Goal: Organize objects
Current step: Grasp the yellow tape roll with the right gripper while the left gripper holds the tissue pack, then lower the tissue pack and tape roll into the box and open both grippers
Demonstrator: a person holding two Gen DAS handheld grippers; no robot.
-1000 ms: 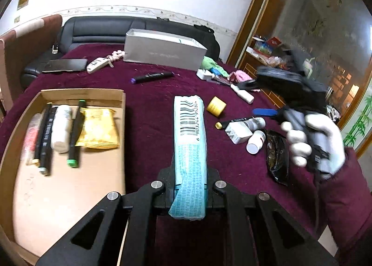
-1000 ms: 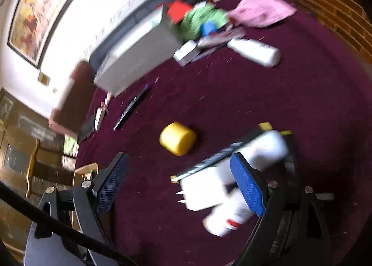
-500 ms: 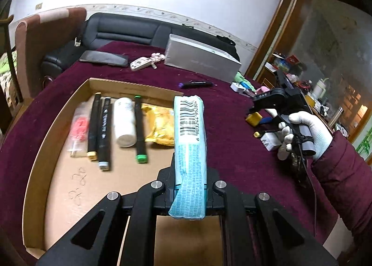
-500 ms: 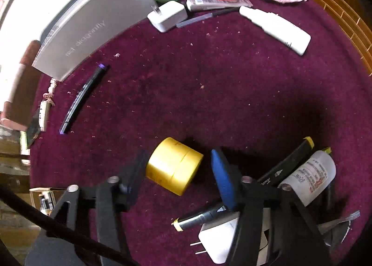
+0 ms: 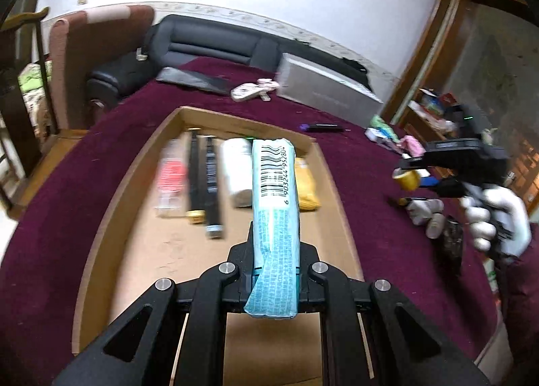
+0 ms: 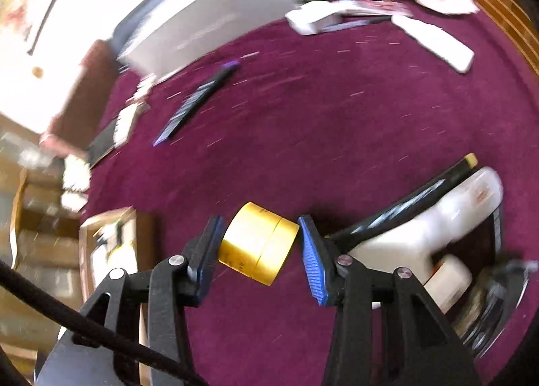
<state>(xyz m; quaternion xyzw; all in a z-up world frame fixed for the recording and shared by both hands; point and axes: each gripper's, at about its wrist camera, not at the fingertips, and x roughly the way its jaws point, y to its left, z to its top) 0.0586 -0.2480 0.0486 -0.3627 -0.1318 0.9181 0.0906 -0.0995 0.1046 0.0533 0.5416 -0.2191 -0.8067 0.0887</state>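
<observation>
While the shallow brown cardboard tray already holds markers, a white bottle and a yellow packet in a row, the left gripper pinches a long pale-blue wrapped packet above it. The right gripper has its jaws around a yellow round tin, seemingly clamping it. Many items remain on the maroon bench.
</observation>
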